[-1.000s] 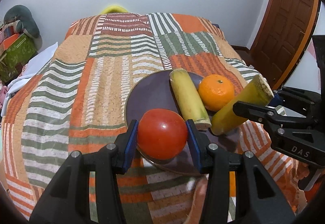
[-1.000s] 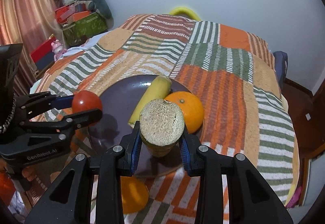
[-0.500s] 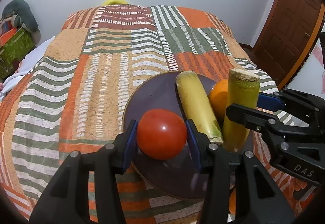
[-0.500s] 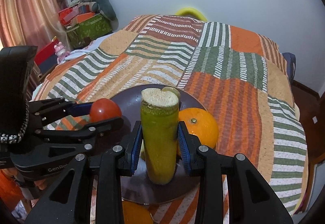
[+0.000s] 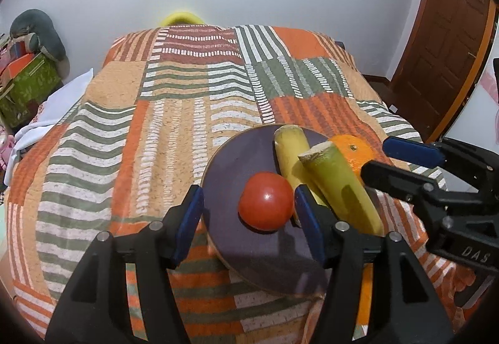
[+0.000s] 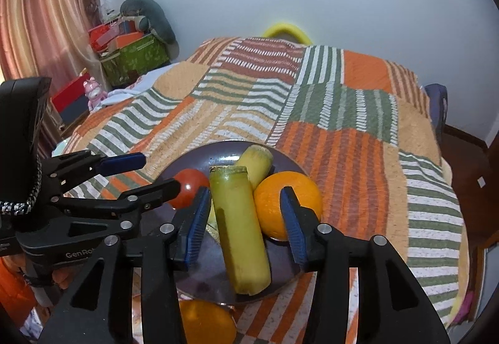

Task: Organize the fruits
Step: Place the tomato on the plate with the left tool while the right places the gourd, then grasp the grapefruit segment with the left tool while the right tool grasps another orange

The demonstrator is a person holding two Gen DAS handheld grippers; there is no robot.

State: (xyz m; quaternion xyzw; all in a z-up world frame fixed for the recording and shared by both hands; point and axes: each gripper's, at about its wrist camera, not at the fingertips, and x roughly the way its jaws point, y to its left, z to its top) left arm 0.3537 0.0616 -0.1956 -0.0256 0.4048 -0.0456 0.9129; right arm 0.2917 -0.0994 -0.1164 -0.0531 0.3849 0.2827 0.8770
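two cane pieces (image 6: 240, 228), two oranges (image 6: 288, 200), one tomato (image 5: 266, 201)

Glossy smooth tomato (image 5: 265, 202), matt dark plate (image 5: 237, 157), woven cloth bedspread (image 5: 162, 113)

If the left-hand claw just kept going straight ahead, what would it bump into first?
Most likely the tomato, sitting on the plate between the open left gripper fingers; exact depth is unclear.

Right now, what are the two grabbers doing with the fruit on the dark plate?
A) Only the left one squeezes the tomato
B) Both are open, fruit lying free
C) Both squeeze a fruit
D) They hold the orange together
B: the left gripper stands open around the tomato, and the right gripper open around the sugarcane piece, both resting on the plate.
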